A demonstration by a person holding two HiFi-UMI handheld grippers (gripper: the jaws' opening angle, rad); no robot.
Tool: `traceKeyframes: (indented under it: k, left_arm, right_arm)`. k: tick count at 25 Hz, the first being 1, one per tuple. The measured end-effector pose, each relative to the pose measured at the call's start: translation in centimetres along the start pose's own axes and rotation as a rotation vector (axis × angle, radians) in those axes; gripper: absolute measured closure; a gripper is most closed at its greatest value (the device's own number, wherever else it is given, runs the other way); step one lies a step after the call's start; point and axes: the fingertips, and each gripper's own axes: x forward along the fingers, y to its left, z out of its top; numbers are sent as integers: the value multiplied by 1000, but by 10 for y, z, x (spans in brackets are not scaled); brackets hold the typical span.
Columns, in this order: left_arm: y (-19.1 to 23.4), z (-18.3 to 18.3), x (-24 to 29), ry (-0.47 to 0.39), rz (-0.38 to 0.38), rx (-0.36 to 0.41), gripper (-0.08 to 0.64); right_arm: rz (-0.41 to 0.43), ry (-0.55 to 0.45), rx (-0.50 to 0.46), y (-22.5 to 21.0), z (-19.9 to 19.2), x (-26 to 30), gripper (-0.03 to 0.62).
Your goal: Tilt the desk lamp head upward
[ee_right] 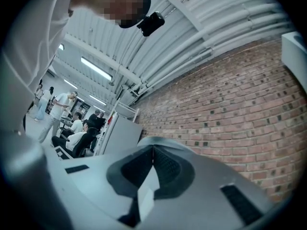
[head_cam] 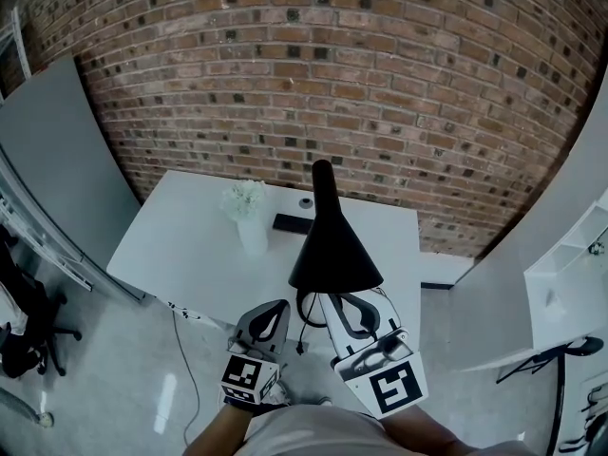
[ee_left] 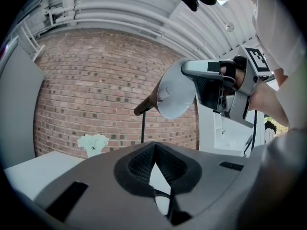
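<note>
Right tongs (head_cam: 334,297): clenched on lamp head (head_cam: 332,245) rim, angled upward
Left tongs (head_cam: 281,305): clenched, nothing in them, low beside my right, at counter (head_cam: 190,245) near edge

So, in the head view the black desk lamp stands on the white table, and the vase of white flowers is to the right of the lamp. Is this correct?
Not quite. The head view shows the vase of white flowers to the left of the black desk lamp, not to its right. The rest holds: both stand on the white table.
</note>
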Motion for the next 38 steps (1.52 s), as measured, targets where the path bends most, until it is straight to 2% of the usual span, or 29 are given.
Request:
traceKeyframes:
  k: [9, 18, 26, 34, 38]
  left_arm:
    - [-24, -13, -7, 36, 17, -19, 552]
    - [-37, -25, -31, 54, 71, -14, 552]
    - [-43, -16, -36, 26, 91, -2, 552]
    - [-48, -21, -37, 29, 83, -3, 552]
    - [-50, -19, -34, 21, 77, -2, 552]
  right_arm:
    - [44, 90, 80, 3, -32, -21, 575]
    - [48, 140, 131, 4, -67, -52, 574]
    - [47, 142, 120, 1, -74, -69, 574]
    - [45, 136, 156, 3, -73, -75, 575]
    - [58, 172, 150, 2, -78, -76, 574]
